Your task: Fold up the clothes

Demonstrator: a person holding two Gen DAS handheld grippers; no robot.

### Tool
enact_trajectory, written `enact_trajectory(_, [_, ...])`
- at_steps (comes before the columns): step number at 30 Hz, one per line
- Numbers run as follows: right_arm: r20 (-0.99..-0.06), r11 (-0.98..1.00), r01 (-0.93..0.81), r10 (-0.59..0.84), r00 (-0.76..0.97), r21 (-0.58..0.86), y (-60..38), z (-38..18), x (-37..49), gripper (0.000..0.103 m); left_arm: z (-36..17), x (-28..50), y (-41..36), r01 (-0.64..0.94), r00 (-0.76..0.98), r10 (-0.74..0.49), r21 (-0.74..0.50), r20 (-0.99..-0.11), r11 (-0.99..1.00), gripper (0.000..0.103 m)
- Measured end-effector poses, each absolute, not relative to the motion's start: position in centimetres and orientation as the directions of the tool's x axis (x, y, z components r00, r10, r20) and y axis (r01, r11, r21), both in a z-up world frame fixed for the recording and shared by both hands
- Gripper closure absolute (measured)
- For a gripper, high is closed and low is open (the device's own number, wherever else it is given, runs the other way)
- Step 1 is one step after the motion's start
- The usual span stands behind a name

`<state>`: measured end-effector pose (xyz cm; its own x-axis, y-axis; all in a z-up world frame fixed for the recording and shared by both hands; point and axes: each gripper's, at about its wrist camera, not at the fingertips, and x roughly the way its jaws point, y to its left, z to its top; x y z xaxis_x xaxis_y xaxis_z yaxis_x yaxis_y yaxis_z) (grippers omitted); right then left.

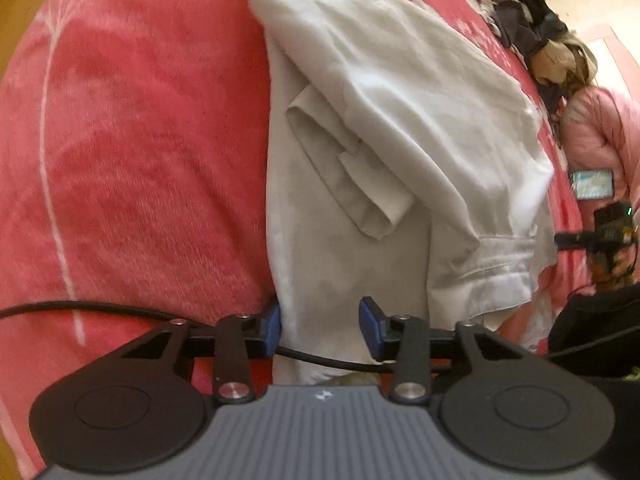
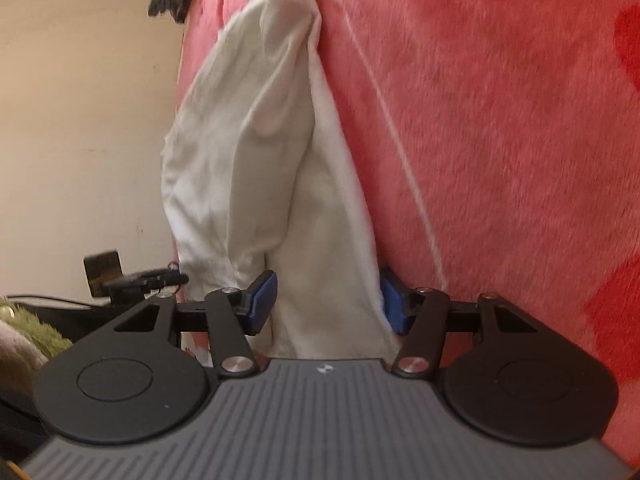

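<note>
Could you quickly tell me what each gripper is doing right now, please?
Left gripper: open, jaws straddling the white garment, pads not pressing.
Right gripper: open, the same white garment's edge between its jaws, not clamped.

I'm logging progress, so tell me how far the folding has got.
Done: the white shirt lies on the pink blanket with a sleeve laid across it. In hand: the left gripper and right gripper straddle its edges, not visibly clamped. Left: folding it in.

A bedroom in a home.
A bed under a fluffy pink-red blanket [image 1: 140, 140] fills both views; a heap of dark clothes [image 1: 532, 20] lies at its far end, a plain beige wall [image 2: 80, 100] beside it.
</note>
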<state>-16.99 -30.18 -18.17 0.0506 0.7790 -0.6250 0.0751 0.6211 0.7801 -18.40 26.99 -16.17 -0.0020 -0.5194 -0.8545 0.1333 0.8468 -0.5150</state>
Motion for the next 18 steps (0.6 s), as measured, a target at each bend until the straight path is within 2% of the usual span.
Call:
enact_trajectory(2, [-0.621,0.617,0.08,0.783,0.038,0.783,-30.1,-18.3,-17.1,0.052,-16.7,-18.7,28.0,0.092,-0.028,-0.527,-0.527,-0.85,0.845,0.081])
enact_trajectory(4, [-0.621,0.616,0.093,0.783,0.034,0.782,-30.1,-18.5,-17.4,0.06,-17.2,-18.8,28.0,0.085,-0.056,-0.517,-0.52,-0.854,0.85,0.088])
enact_trajectory(6, [-0.628,0.623,0.106,0.778,0.02,0.775,-30.3,-18.7,-17.6,0.069,-17.6,-18.8,27.5,0.1,-0.078,-0.504,-0.51,-0.86,0.855,0.09])
enact_trajectory(11, [-0.633,0.63,0.111,0.774,-0.003,0.769,-30.2,-18.6,-17.7,0.071,-17.8,-18.8,26.2,0.138,-0.1,-0.483,-0.492,-0.87,0.859,0.088])
enact_trajectory(13, [-0.639,0.636,0.099,0.769,-0.002,0.765,-29.9,-18.4,-17.7,0.074,-17.6,-18.8,25.9,0.152,-0.096,-0.475,-0.484,-0.875,0.861,0.092])
enact_trajectory(14, [-0.648,0.645,0.087,0.762,0.0,0.759,-29.7,-18.3,-17.7,0.079,-17.5,-18.9,25.8,0.162,-0.088,-0.474,-0.483,-0.876,0.861,0.097])
enact_trajectory(15, [-0.655,0.653,0.072,0.756,-0.001,0.754,-29.5,-18.1,-17.9,0.09,-17.2,-19.1,25.7,0.173,-0.076,-0.483,-0.489,-0.872,0.855,0.099])
enact_trajectory(16, [-0.656,0.655,0.057,0.755,-0.003,0.753,-29.6,-17.9,-18.2,0.096,-16.8,-19.2,25.7,0.185,-0.063,-0.494,-0.496,-0.867,0.848,0.101])
enact_trajectory(18, [-0.652,0.651,0.028,0.759,-0.005,0.758,-29.7,-17.5,-18.9,0.099,-16.0,-19.5,25.8,0.209,-0.028,-0.516,-0.51,-0.856,0.834,0.101])
